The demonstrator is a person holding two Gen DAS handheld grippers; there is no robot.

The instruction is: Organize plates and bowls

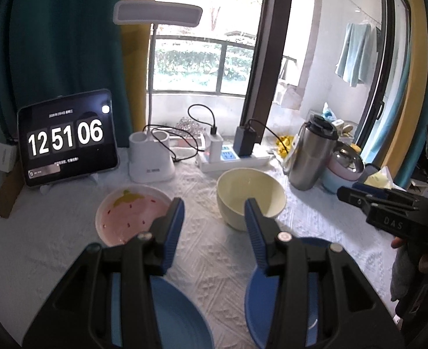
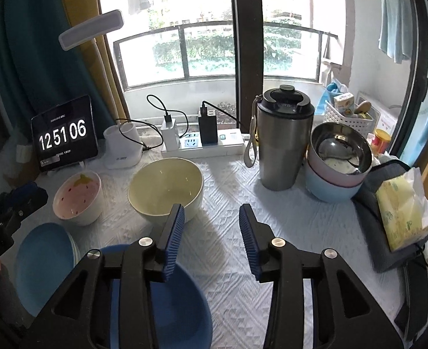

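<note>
Only right wrist view: steel bowl (image 2: 340, 151) (stacked); left gripper (image 1: 214, 215), right gripper (image 2: 211, 221) both released.

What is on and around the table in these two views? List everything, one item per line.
cream bowl: one, pale yellow, centre of the table, empty
strawberry bowl: one, white outside, pink inside, left of the cream bowl
blue bowl: one, blue, near edge, under the right tool
blue plate: one on a stack, blue, near left
stacked bowls: steel over pink over light blue, right of the tumbler
tumbler: one, steel with black lid, back right
tablet clock: one, black, back left
desk lamp: one, white, beside the tablet
power strip: one, white, with chargers, under the window
tissue pack: one, yellow, far right
left tool: blue pads, open, empty
right tool: blue pads, open, empty
</note>
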